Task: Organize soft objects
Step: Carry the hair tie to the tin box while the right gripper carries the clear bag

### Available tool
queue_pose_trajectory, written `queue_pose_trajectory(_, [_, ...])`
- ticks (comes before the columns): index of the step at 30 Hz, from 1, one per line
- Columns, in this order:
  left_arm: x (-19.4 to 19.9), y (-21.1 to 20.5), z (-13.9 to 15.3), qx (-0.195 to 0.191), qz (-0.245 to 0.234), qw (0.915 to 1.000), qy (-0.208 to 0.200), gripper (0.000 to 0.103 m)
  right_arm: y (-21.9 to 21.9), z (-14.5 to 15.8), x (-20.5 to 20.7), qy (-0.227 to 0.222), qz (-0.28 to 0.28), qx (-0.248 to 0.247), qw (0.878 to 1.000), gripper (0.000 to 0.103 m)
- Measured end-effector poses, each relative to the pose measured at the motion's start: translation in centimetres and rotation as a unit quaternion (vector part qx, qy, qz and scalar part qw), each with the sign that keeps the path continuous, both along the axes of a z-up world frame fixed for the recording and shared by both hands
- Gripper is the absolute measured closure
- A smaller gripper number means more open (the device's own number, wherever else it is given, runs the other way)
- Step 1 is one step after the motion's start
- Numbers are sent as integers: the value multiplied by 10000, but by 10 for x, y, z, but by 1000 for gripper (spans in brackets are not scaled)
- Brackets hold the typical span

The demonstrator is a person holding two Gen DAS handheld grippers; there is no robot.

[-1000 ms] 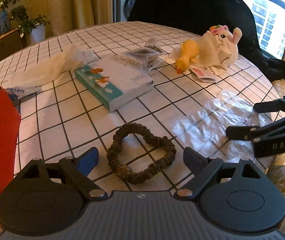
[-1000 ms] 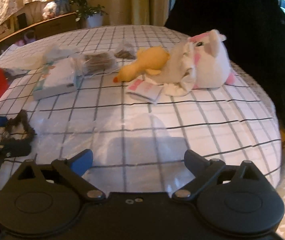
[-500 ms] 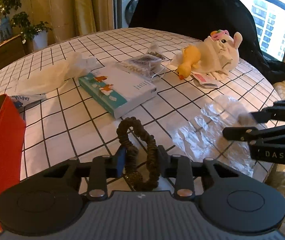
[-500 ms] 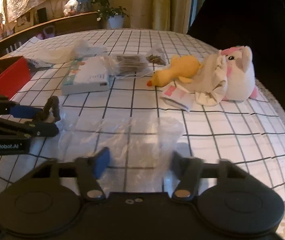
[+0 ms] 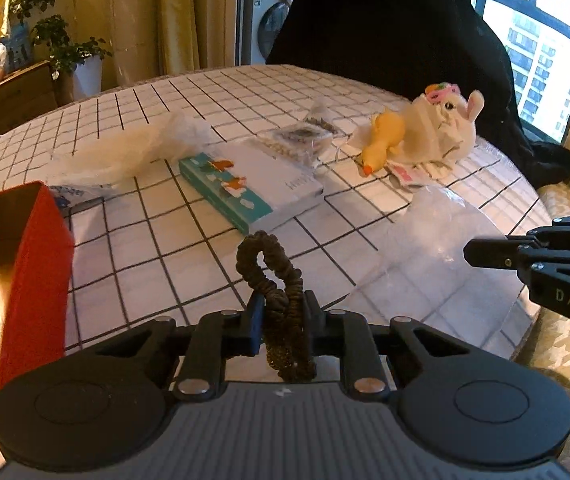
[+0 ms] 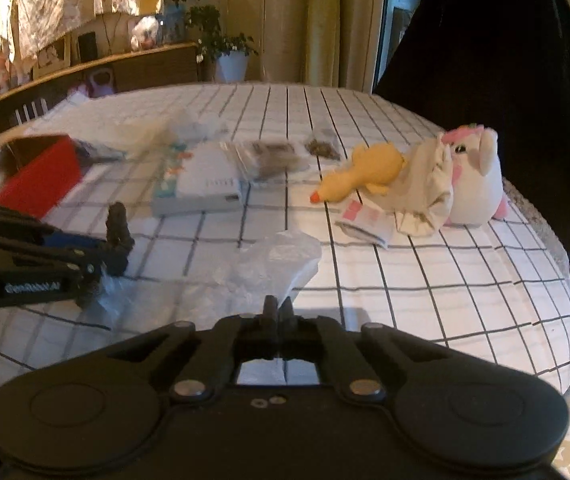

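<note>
Looking along the left gripper: its jaws have just been closing and now pinch a dark brown hair tie, whose loop stands up above the fingertips, lifted off the desk. Checked cloth runs clear ahead as far as a teal-edged box. A red box stands close on the left side. To the right lies a clear plastic bag, its near part raised by the right gripper, which enters from the right edge. Farther back near the round desk edge lie a yellow duck toy and a white plush with a cloth over it. The gripper tilts down toward the desk.

Looking along the right gripper: jaws have just been closing and are now fully together on the near edge of the plastic bag, which rises crumpled ahead of the tips. Open checked cloth lies to the right up to the curved desk rim. The left gripper reaches in from the left, just beside the bag, hair tie upright in it. Duck and plush lie well beyond. This gripper also tilts downward.
</note>
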State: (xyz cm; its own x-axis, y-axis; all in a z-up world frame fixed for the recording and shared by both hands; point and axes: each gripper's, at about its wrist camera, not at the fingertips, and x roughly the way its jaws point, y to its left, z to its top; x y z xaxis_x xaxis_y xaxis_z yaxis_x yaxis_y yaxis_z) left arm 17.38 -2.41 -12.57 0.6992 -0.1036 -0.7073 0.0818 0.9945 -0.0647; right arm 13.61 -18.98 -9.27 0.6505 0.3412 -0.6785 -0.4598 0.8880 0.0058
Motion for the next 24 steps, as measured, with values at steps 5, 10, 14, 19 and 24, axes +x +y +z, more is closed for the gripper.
queue_pose_trajectory(5, [-12, 15, 24, -129, 18, 9999, -106, 84, 8, 29, -9, -124, 117, 286, 9994, 103])
queue_pose_trajectory(10, [-24, 34, 49, -112, 72, 9997, -215, 84, 22, 58, -13, -207, 306, 607, 9975, 103])
queue_pose_trajectory(14, [-33, 55, 70, -84, 117, 9994, -330, 84, 39, 79, -13, -280, 522, 770, 9953, 103])
queue_pose_trajectory(19, [-44, 83, 90, -33, 258, 9986, -465, 84, 66, 104, -8, -379, 769, 949, 9918, 103])
queue_pose_trajectory(24, [-51, 116, 103, 14, 483, 9975, -519, 84, 95, 121, -4, -395, 1046, 1117, 9874, 103])
